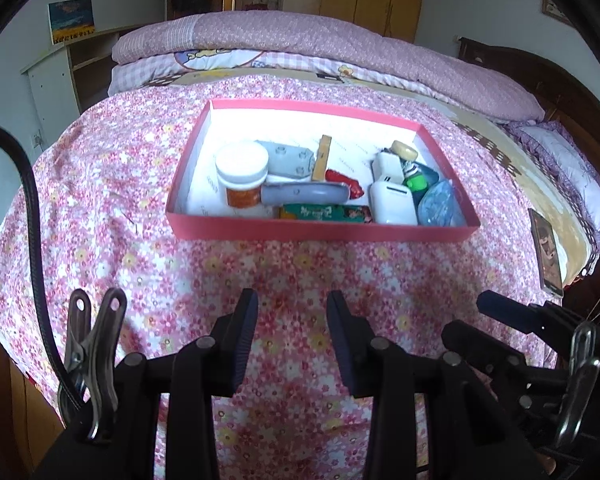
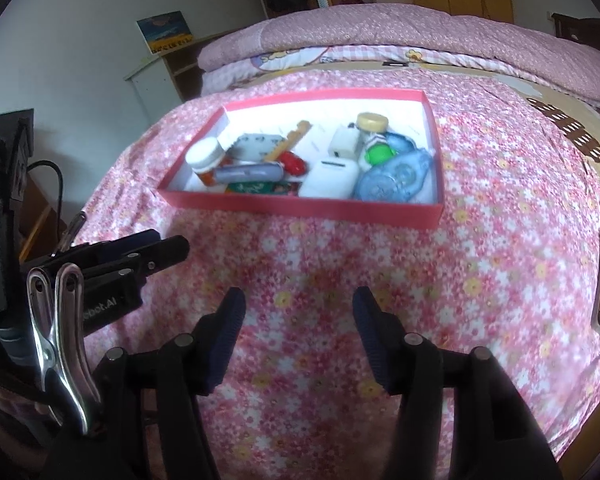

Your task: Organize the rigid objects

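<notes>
1. The rigid objects lie together in a shallow pink cardboard box (image 1: pixel 320 232) with a white inside, which stands on the bed.
2. At its left a white-lidded jar (image 1: pixel 242 172) stands upright beside grey plastic pieces (image 1: pixel 304 192); at its right are a white charger (image 1: pixel 392 200), a green-capped bottle (image 2: pixel 376 152) and a blue correction-tape dispenser (image 2: pixel 396 176). They are packed toward the near wall, probably to keep them from sliding.
3. The box rests on a soft flowered bedspread (image 1: pixel 300 272), so it can tilt easily.
4. The left tool (image 1: pixel 292 312) hangs near the box, narrowly open and empty.
5. The right tool (image 2: pixel 298 308) is wider open, also empty.
</notes>
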Demonstrator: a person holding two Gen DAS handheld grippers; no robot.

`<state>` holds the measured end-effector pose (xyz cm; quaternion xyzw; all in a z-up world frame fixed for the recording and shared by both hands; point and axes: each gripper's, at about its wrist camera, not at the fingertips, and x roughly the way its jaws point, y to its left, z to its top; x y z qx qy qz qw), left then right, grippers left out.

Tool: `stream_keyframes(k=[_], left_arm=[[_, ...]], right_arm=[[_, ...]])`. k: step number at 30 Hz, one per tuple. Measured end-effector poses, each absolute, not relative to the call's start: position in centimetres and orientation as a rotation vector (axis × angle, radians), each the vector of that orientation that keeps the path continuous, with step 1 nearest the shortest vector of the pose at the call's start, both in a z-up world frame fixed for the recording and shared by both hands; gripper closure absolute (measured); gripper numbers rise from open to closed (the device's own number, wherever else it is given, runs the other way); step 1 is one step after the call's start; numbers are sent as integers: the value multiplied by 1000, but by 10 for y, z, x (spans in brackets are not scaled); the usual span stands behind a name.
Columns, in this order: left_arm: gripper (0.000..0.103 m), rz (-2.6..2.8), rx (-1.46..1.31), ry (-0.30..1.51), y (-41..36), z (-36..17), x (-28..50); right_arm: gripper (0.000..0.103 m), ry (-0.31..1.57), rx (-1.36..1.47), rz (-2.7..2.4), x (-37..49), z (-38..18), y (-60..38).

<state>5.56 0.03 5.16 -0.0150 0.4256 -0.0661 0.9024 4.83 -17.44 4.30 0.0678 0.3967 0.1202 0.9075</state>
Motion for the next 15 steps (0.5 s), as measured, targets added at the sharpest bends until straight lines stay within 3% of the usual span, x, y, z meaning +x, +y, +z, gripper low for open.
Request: stream_keyframes(k=[15], left_arm=[[66, -104, -46, 926, 2, 29, 63]], right_arm=[[46, 872, 122, 162, 55, 19, -177]])
